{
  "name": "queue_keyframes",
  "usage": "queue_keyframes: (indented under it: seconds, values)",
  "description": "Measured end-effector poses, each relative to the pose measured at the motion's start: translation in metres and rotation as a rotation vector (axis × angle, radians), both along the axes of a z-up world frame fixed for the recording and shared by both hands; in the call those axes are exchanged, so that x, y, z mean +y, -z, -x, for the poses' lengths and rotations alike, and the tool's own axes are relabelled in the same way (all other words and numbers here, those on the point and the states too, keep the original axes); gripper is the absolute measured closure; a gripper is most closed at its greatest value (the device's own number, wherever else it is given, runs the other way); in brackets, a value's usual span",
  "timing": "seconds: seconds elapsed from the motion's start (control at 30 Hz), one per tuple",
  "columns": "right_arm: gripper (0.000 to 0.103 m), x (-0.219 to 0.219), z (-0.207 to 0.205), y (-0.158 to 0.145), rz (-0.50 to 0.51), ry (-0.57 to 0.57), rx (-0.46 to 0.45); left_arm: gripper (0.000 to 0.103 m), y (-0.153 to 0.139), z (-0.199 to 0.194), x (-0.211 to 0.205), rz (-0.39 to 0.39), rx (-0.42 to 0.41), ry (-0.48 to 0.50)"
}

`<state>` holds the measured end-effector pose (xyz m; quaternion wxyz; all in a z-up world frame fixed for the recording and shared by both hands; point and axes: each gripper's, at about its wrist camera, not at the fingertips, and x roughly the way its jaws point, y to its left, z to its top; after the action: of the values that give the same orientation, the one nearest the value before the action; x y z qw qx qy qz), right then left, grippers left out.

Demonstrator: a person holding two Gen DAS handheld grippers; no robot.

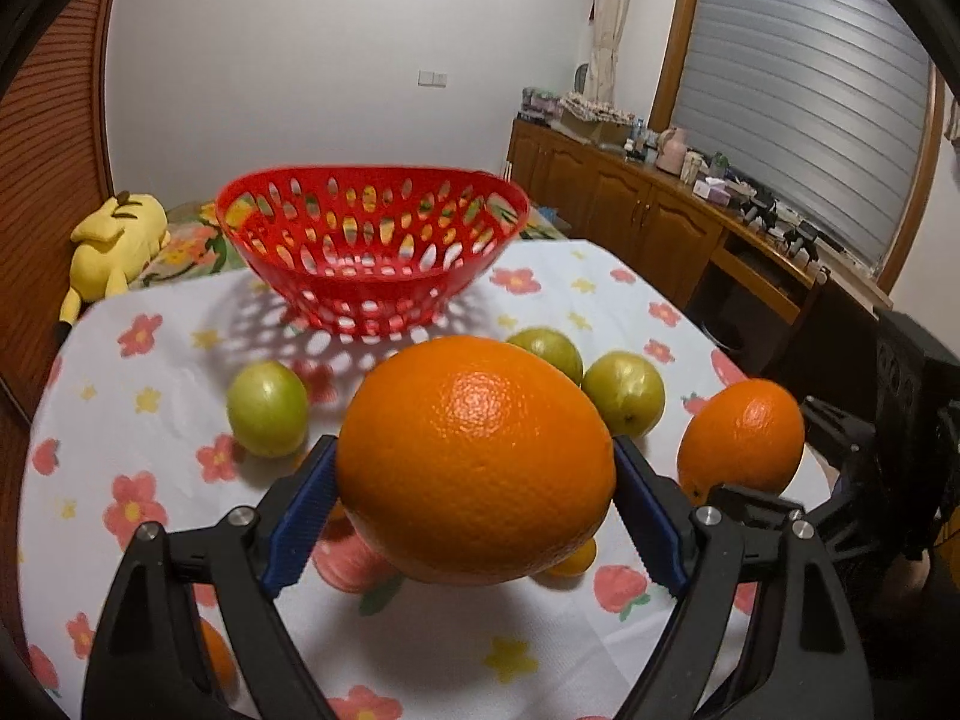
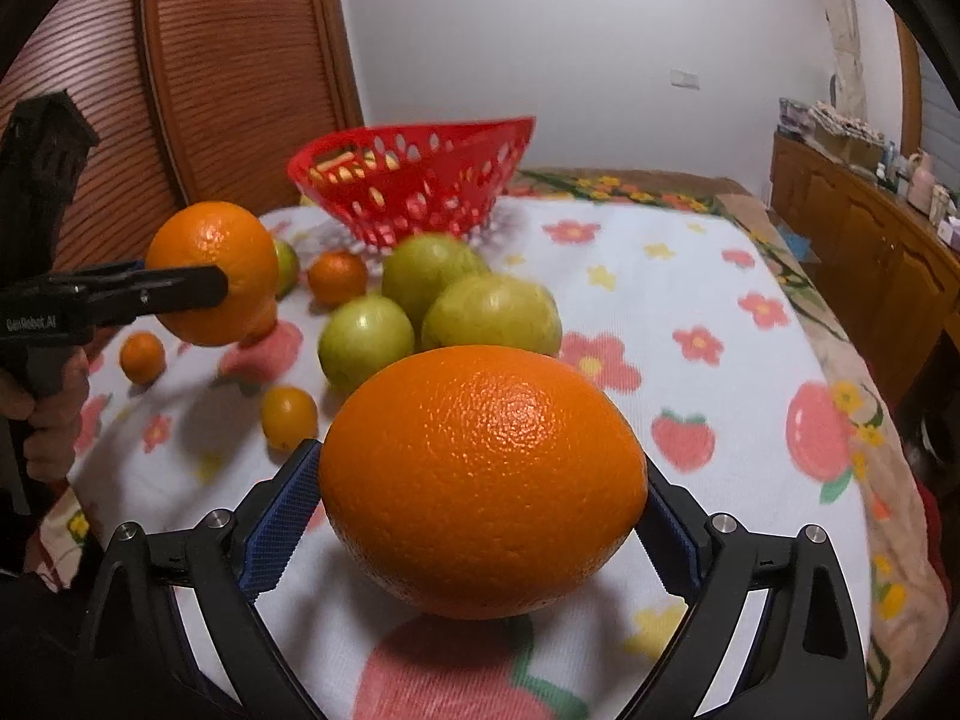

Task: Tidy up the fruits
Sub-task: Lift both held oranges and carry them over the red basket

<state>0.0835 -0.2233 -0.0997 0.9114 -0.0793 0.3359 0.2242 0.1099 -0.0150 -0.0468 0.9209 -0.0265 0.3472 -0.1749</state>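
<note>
My left gripper (image 1: pixel 474 498) is shut on a large orange (image 1: pixel 474 459), held above the floral tablecloth. My right gripper (image 2: pixel 480 516) is shut on a second large orange (image 2: pixel 483 480), also lifted. Each held orange shows in the other view: the right one at the right edge (image 1: pixel 744 438), the left one at the left (image 2: pixel 213 270). A red perforated basket (image 1: pixel 372 240) stands empty at the table's far side, also in the right wrist view (image 2: pixel 414 180). Three green fruits (image 1: pixel 267 408) (image 1: pixel 624 393) (image 1: pixel 549 348) lie between grippers and basket.
Small oranges (image 2: pixel 289 417) (image 2: pixel 142 357) (image 2: pixel 337 277) lie on the cloth near the green fruits (image 2: pixel 366 339). A yellow plush toy (image 1: pixel 117 240) lies behind the table's left. A wooden sideboard (image 1: pixel 648 210) with clutter runs along the right wall. A wooden slatted door (image 2: pixel 240 60) stands left.
</note>
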Motion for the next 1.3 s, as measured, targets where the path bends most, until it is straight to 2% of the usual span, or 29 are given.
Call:
queue_keyframes:
  seconds: [0.3, 0.63, 1.0, 1.3]
  values:
    - [0.006, 0.014, -0.013, -0.050, 0.002, -0.062, -0.079, 0.016, -0.029, 0.003, 0.014, 0.007, -0.068, -0.015]
    - [0.006, 0.036, -0.038, -0.089, 0.015, -0.106, -0.117, 0.016, -0.049, -0.010, 0.037, 0.013, -0.113, -0.040]
    - [0.006, 0.077, -0.097, -0.098, 0.063, -0.172, -0.087, 0.016, -0.047, -0.047, 0.064, 0.023, -0.099, -0.078]
    - [0.006, 0.111, -0.149, -0.093, 0.121, -0.228, -0.033, 0.016, -0.052, -0.077, 0.073, 0.012, -0.090, -0.088]
